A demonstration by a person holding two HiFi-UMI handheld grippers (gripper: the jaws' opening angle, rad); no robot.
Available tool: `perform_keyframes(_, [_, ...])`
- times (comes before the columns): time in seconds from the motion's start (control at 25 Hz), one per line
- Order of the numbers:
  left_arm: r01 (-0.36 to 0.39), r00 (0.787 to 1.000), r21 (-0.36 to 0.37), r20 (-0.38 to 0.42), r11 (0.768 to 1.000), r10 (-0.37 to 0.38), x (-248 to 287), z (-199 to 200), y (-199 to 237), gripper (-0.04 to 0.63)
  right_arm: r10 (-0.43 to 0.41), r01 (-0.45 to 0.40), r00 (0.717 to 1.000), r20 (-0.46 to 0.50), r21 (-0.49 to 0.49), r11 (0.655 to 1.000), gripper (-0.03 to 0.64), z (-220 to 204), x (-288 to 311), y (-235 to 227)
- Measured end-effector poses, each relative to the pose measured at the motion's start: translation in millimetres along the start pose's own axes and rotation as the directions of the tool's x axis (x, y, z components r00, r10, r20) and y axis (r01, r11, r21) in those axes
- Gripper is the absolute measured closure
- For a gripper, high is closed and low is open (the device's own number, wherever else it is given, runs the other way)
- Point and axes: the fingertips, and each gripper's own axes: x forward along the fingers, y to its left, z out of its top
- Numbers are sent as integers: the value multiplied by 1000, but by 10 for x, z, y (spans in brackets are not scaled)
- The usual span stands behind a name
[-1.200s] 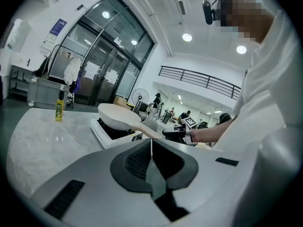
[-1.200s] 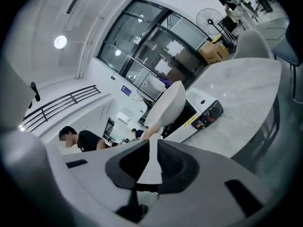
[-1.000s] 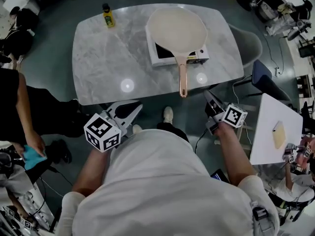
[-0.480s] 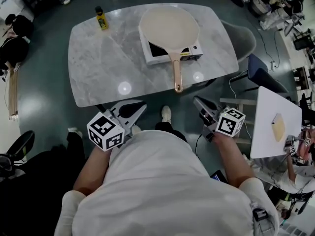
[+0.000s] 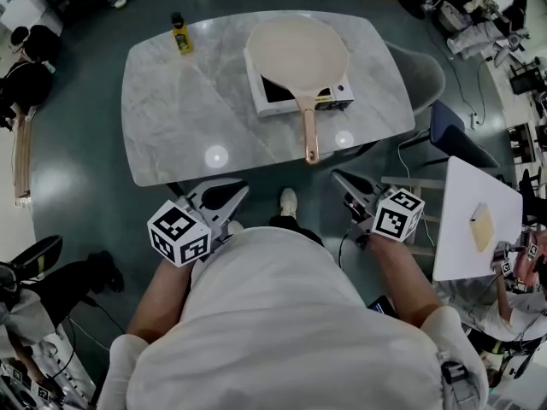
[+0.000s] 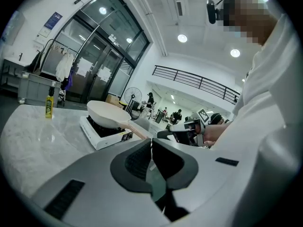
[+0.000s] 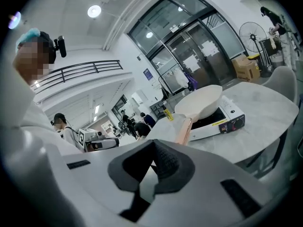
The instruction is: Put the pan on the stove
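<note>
The cream pan (image 5: 297,51) sits on the white portable stove (image 5: 291,99) at the back of the marble table (image 5: 188,109); its copper handle (image 5: 310,131) points toward me. Both grippers are held off the table's near edge, well short of the handle. My left gripper (image 5: 232,193) is shut on nothing and my right gripper (image 5: 342,180) is likewise shut and empty. From the left gripper (image 6: 151,141) the pan (image 6: 108,115) and stove (image 6: 102,132) lie ahead to the left. From the right gripper (image 7: 152,143) the pan (image 7: 199,103) and stove (image 7: 222,119) lie ahead to the right.
A small yellow bottle (image 5: 179,32) stands at the table's far left corner. A grey chair (image 5: 430,73) and a blue chair (image 5: 453,129) stand right of the table, with a white side table (image 5: 474,220) nearer me. People and equipment ring the room.
My right gripper has drifted a little left and rolled, its marker cube turning. The person in black at the left edge has left the view. The pan and left gripper stayed put.
</note>
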Motion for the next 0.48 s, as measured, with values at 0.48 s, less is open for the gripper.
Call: perform_keyframes(0.48, [-21, 1000, -10, 12, 1000, 21, -116, -43, 79, 574, 9, -9, 1000, -15, -33, 999, 612, 42, 136, 85])
